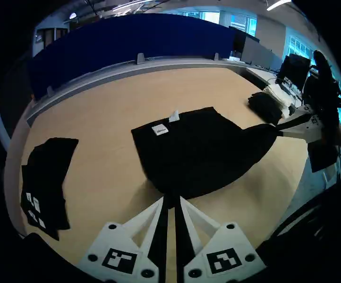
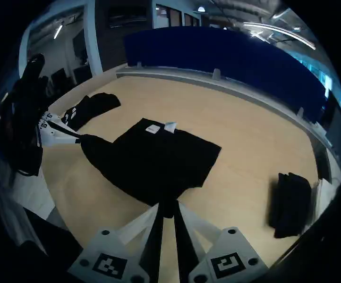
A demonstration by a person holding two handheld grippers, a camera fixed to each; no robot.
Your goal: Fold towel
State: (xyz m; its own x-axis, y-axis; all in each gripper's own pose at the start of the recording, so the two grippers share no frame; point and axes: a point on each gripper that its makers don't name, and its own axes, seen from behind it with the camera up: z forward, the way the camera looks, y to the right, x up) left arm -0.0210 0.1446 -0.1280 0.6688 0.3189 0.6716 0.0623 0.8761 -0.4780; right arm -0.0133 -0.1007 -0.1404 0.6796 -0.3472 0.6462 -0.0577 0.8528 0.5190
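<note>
In the left gripper view, a limp heap of black cloth (image 1: 47, 184) with small white tags lies at the left of the pale wood-grain table (image 1: 104, 118), well apart from the towel (image 1: 194, 151). The towel is black, matt and softly creased, spread mid-table with two white labels (image 1: 160, 129) at its far edge. The left gripper (image 1: 173, 200), white plastic with square printed markers, has its fingers drawn almost together, pinching the towel's near hem. Further right, the right gripper (image 1: 280, 131) nips a corner of the towel that is pulled out into a taper. Beyond it sits a folded black stack (image 1: 264, 107) beside paler folded cloths (image 1: 280, 96). The right gripper view looks from the opposite side: there the tapered corner lies on the left and the towel's right corner is square. The right gripper's own fingers, likewise nearly closed, clamp the hem, and a smooth blue partition (image 2: 227, 52) curves behind the table.
</note>
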